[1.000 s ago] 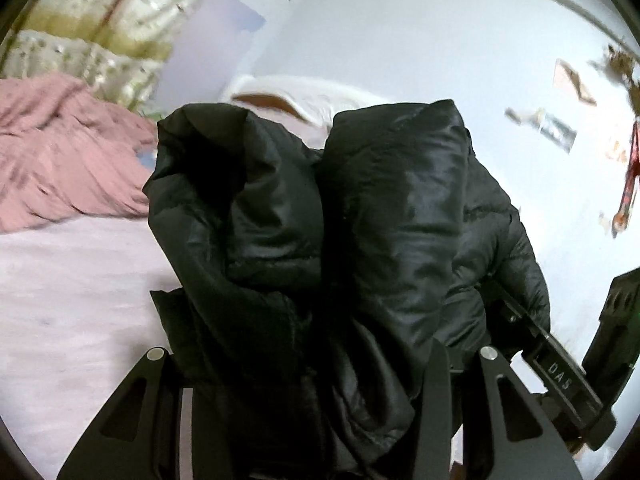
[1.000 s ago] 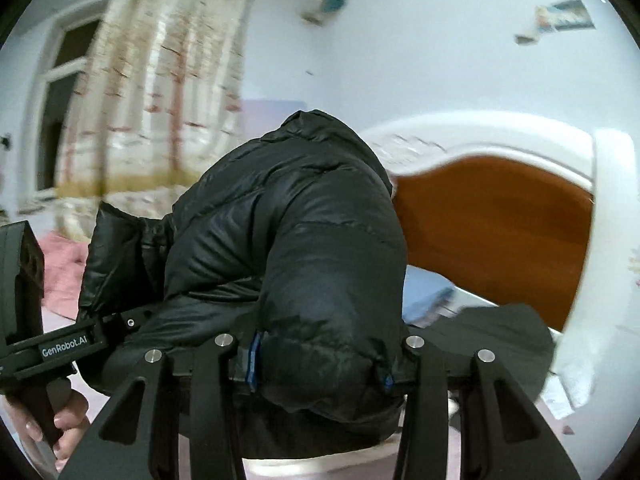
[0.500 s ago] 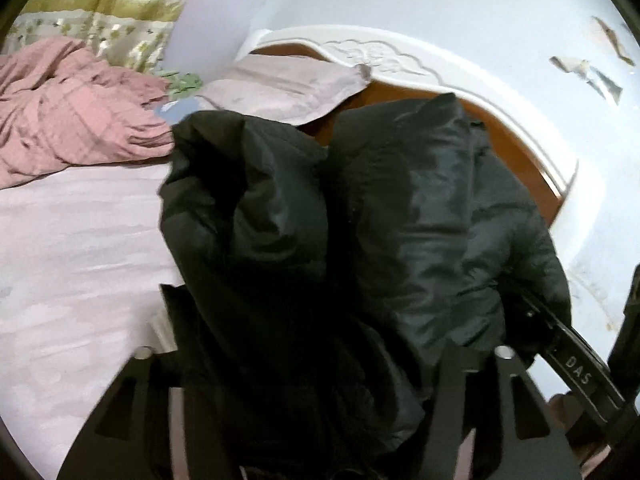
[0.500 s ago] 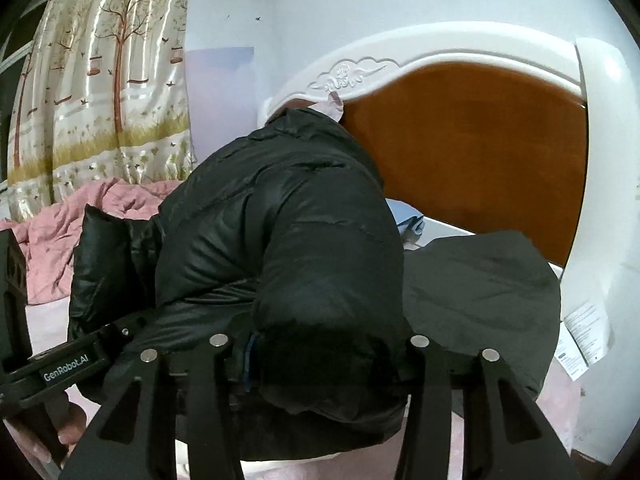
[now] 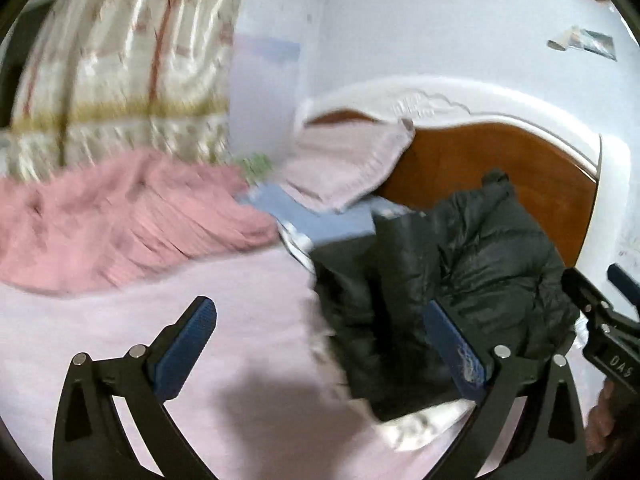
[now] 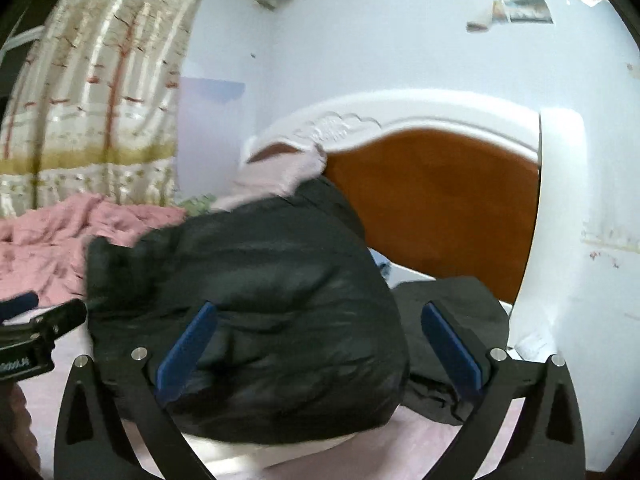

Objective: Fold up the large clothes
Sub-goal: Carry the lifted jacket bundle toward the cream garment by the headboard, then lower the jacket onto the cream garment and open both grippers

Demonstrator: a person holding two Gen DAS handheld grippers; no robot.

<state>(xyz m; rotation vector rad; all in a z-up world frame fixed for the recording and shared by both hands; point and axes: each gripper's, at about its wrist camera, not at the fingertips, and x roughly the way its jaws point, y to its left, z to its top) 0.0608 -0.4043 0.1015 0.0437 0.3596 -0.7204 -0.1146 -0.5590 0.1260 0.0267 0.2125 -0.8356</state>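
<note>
A black puffer jacket (image 5: 460,276) lies bundled on the pale pink bed sheet (image 5: 220,308) near the headboard. My left gripper (image 5: 320,344) is open and empty, just left of the jacket, its right finger in front of the fabric. In the right wrist view the jacket (image 6: 260,300) fills the middle. My right gripper (image 6: 320,340) is open just in front of it and holds nothing. A second dark garment (image 6: 452,320) lies flat to the right, beside the jacket.
A crumpled pink blanket (image 5: 112,220) lies at the left of the bed. A pale pillow (image 5: 352,168) leans on the white and brown headboard (image 6: 432,208). A patterned curtain (image 6: 92,92) hangs at the left. The wall is close on the right.
Both grippers held the jacket up and shut on it earlier. Now both have opened and the jacket rests on the bed by the headboard.
</note>
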